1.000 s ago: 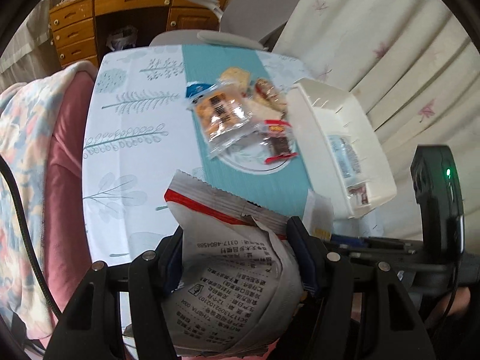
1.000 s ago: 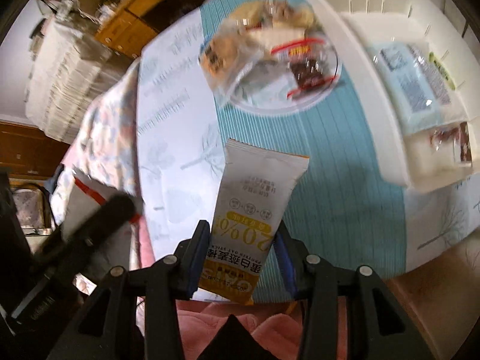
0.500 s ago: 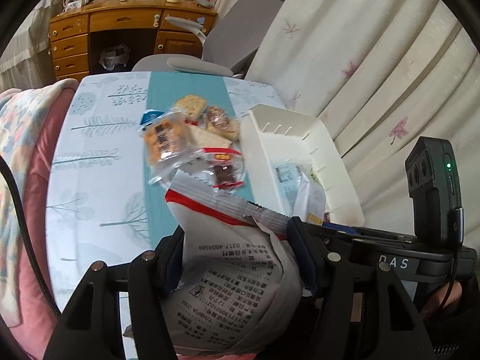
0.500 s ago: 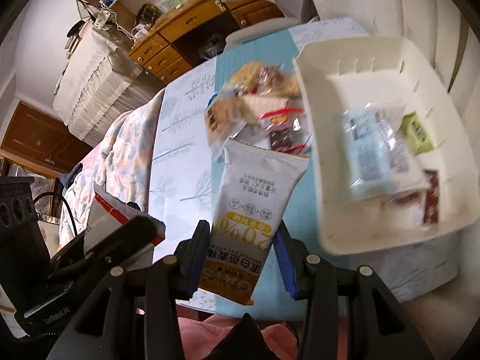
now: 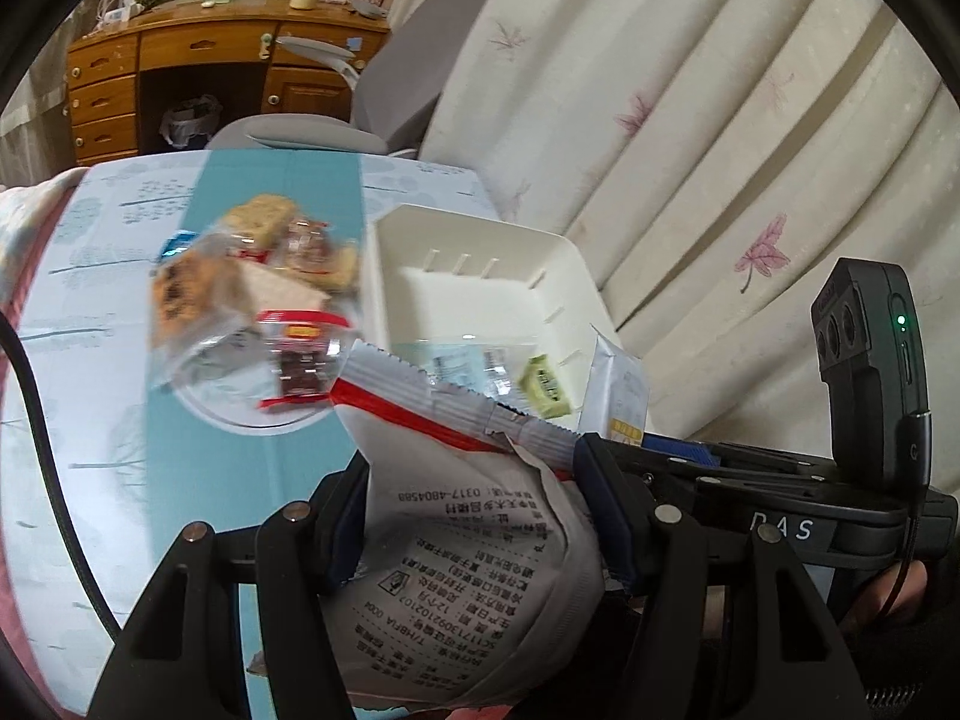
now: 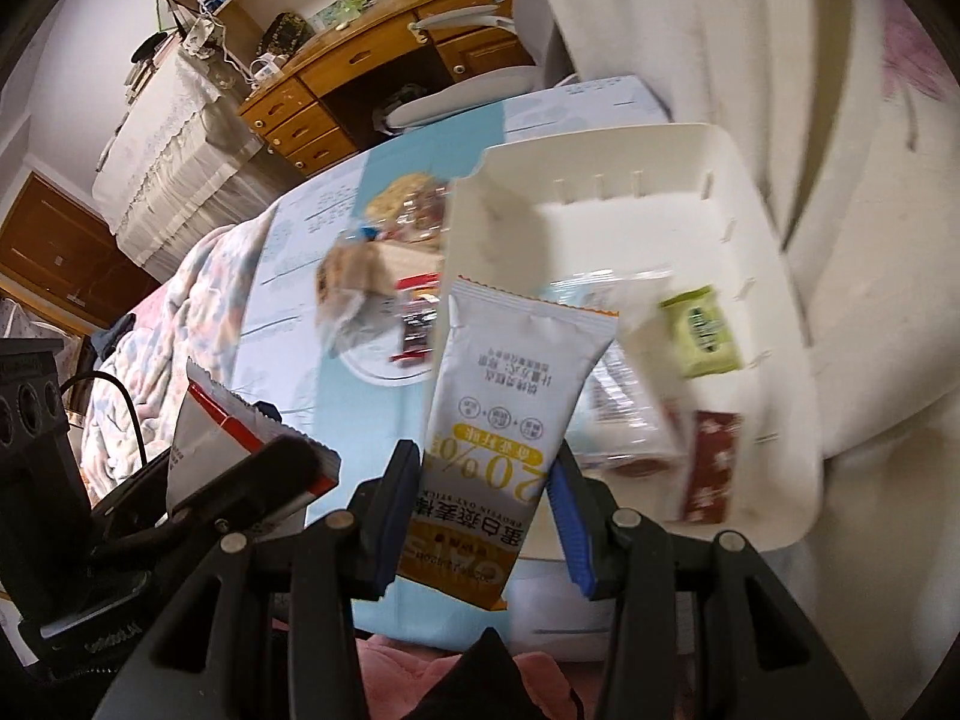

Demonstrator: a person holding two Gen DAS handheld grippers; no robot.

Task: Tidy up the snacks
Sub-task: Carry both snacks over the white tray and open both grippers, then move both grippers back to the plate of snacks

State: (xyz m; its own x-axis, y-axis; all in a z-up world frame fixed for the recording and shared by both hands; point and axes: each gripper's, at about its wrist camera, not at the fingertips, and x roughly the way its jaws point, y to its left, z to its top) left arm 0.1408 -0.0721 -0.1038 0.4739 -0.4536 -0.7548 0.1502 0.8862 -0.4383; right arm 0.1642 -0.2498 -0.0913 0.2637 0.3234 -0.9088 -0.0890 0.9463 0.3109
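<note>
My left gripper (image 5: pixel 474 510) is shut on a crinkled white snack bag with a red stripe (image 5: pixel 468 546), held in the air just short of the white bin (image 5: pixel 558 276). My right gripper (image 6: pixel 480 516) is shut on a white and yellow oat bar packet (image 6: pixel 510 420), raised over the bin's near left corner (image 6: pixel 474 228). In the right wrist view the left gripper and its bag (image 6: pixel 240 426) show at lower left. Inside the bin lie a green packet (image 6: pixel 702 330), a pale blue packet (image 5: pixel 462 363) and a dark red one (image 6: pixel 714 468). A glass plate (image 5: pixel 240 414) to the bin's left holds several wrapped snacks.
The table wears a pale leaf-print cloth with a teal runner (image 5: pixel 288 192). A grey office chair (image 5: pixel 384 84) and a wooden desk (image 5: pixel 198 60) stand behind it. Cream curtains (image 5: pixel 690 138) hang close beside the bin. A flowered blanket (image 6: pixel 180 312) lies at the table's left.
Both grippers, each still holding its packet, have swept right from over the plate toward the bin. The bin now fills much more of both views.
</note>
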